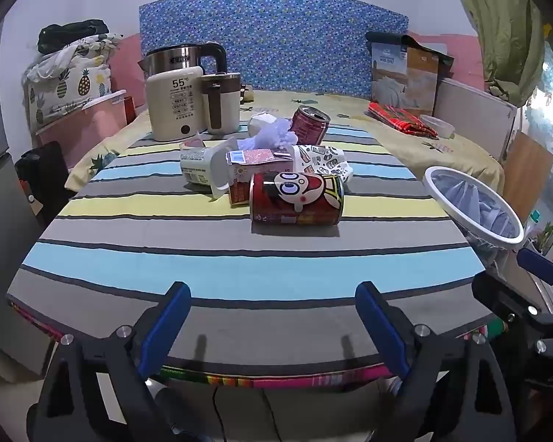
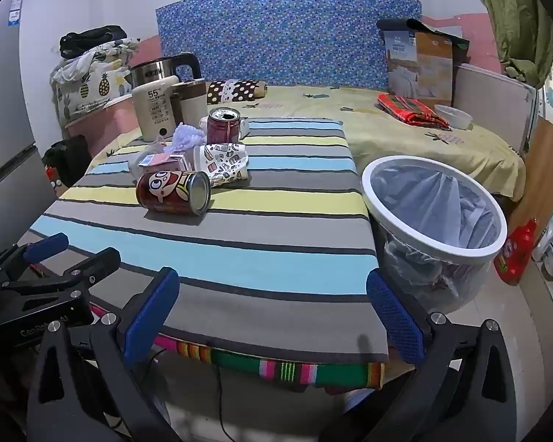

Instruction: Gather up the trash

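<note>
Both of your grippers hang wide apart and empty at the near table edge: left gripper [image 1: 272, 316], right gripper [image 2: 272, 313]. Straight ahead of the left one lies the cartoon-face can [image 1: 296, 199] on its side, long axis running left-right across your reach. The left is nearer; the lined trash bin [image 2: 435, 210] stands by the table's right edge.
</note>
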A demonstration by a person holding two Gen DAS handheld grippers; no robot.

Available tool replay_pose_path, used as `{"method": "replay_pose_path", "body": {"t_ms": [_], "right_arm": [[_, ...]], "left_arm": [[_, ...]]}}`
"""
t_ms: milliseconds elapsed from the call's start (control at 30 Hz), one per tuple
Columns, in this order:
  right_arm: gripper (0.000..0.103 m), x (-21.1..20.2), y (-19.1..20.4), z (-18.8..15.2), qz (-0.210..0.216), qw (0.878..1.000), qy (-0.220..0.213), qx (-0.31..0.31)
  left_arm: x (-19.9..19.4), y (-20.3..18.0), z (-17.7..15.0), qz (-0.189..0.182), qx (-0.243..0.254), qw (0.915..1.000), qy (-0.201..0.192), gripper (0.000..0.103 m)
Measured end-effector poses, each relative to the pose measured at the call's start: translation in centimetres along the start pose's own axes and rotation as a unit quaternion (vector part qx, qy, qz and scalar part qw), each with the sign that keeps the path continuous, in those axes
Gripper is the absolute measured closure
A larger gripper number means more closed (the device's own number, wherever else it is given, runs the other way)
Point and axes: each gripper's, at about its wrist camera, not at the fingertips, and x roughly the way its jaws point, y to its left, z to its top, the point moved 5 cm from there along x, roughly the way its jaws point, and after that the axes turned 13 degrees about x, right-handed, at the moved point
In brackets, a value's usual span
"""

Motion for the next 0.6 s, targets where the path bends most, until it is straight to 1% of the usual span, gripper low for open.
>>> {"method": "replay_pose_path", "body": {"t_ms": [333,367,600], "right_arm": [[0.001,-0.03,0.12,-0.09,-0.001,1.000,-0.002,-0.002],[0.001,-0.03,0.22,-0.11,-0.001,1.000,-0.003,-0.003],[0.001,-0.09,-0.06,0.00,0.000,1.000,-0.002,0.000]], "left_arm": [[0.14,0.96,-0.83,-0.002,0.002,1.0000,-0.003,0.011],[0.20,0.14,-0.55,0.003,0.004,1.0000,0.002,0.012],[0.09,0.08,-0.37,0.006,0.003,1.0000,0.004,0.012]]}}
